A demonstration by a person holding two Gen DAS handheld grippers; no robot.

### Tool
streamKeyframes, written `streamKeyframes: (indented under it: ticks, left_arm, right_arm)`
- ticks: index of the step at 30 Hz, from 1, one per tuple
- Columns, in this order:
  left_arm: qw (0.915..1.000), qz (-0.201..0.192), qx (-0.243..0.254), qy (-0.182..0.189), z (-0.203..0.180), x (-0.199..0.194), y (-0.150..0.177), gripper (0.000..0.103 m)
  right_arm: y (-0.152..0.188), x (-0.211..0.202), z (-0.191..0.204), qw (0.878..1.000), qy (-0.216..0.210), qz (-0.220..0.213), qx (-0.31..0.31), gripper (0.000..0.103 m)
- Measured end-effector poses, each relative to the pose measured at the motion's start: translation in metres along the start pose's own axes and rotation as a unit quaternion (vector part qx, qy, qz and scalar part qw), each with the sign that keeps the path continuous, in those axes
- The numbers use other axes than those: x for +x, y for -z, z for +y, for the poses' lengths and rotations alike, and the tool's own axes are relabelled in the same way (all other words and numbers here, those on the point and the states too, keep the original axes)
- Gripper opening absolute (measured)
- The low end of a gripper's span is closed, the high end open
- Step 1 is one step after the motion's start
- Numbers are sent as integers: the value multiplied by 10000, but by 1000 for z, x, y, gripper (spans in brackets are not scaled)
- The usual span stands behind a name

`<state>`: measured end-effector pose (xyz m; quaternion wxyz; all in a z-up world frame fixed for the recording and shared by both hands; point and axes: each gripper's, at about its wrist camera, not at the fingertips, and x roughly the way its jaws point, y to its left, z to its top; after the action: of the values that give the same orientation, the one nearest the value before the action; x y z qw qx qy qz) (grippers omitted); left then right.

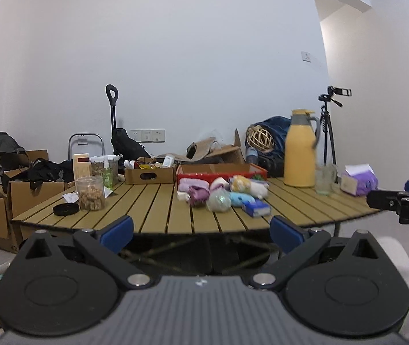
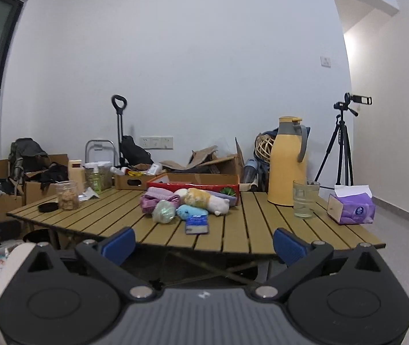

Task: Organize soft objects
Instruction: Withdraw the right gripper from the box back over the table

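A pile of soft objects lies mid-table: a purple folded cloth (image 1: 194,189) (image 2: 158,198), a yellow-and-white plush (image 1: 247,185) (image 2: 204,199), a light blue plush (image 1: 240,198) (image 2: 190,211), a pale green mesh ball (image 1: 219,201) (image 2: 162,214) and a blue tissue pack (image 1: 256,208) (image 2: 196,224). Behind them stands a red-edged cardboard tray (image 1: 221,171) (image 2: 193,182). My left gripper (image 1: 201,231) is open and empty before the table's front edge. My right gripper (image 2: 203,245) is open and empty there too; its side shows in the left wrist view (image 1: 399,202).
On the slatted wooden table (image 1: 152,207) (image 2: 247,224) stand a snack jar (image 1: 90,192), its black lid (image 1: 66,209), a yellow thermos (image 1: 300,149) (image 2: 287,161), a glass (image 2: 304,198) and a purple tissue box (image 2: 351,208). Cardboard boxes, bags and a tripod (image 2: 341,143) stand around.
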<state>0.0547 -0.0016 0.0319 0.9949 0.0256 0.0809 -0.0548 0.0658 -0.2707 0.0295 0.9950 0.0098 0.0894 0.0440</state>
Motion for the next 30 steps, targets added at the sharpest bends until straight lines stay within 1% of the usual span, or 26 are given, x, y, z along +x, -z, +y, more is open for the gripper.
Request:
streamKeyframes:
  ticks: [4,7,10,17,26,30]
  left_arm:
    - [9998,-128,154,18,-9,-26,15,103]
    - [9998,-157,121,59,-12,-38,19,103]
    - [9998,-137,150,70,-12,-41,22,103]
    - [10000,-59,72,29,-8,-38,24,103]
    - [9999,-53,108,118,-10,-23,18,103]
    - [9998,-35,96,145,-10,-11,15,103]
  right_arm:
    - [23,-37,15,9998,-124,-126,-95,103]
    - [29,-47,17,9996,-256,55,58,103]
    - [35,-54,24,9992,-366,129,47,103]
    - [35,-50,29,9986,-484,214,28,103]
    - [27,-39,22,9990,-434,112,93,103]
    - [23,-28,17,9991,-408,57,129,103]
